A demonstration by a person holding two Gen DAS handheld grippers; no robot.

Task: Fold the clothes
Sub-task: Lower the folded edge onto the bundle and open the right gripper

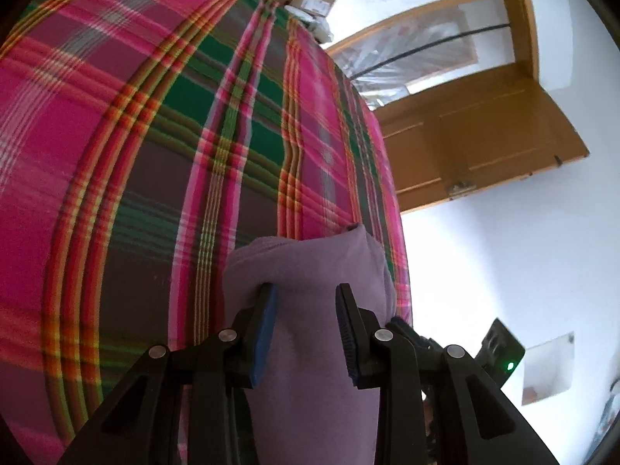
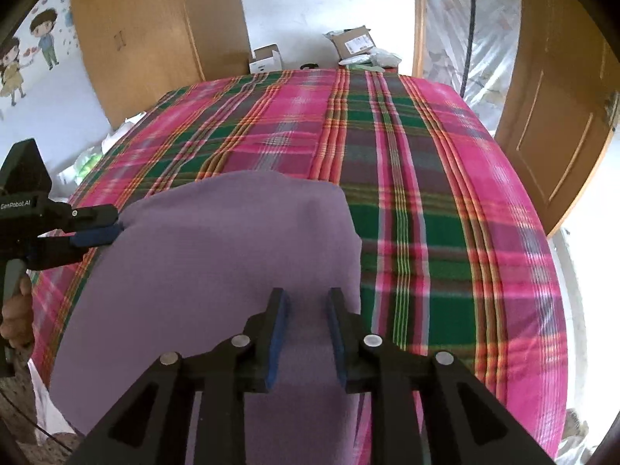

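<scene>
At the far left of the right wrist view a hand [image 2: 15, 310] grips the handle of the left tongs [image 2: 112, 228], whose blue-padded tips look drawn close together on the left edge of the purple garment [image 2: 217, 263]. In the left wrist view, though, those same left tongs [image 1: 306, 302] show a clear gap between the pads, with purple cloth running up between them and over the near edge of the bed [image 1: 155, 124], so I cannot tell whether they really pinch the fabric. The garment lies spread flat on the near left part of the pink, green and orange plaid bedspread [image 2: 426, 193], its far edge rounded and its right edge falling just left of a green stripe. The right tongs [image 2: 308, 306] sit over the garment's near right part, pads narrowly apart with cloth between them; whether they hold it I cannot tell either. Beyond the bed's far edge stand a wooden wardrobe [image 2: 155, 31], a small white box [image 2: 265, 60] and a cardboard parcel [image 2: 354, 42]. On the right a wooden door [image 2: 558, 116] stands open.
</scene>
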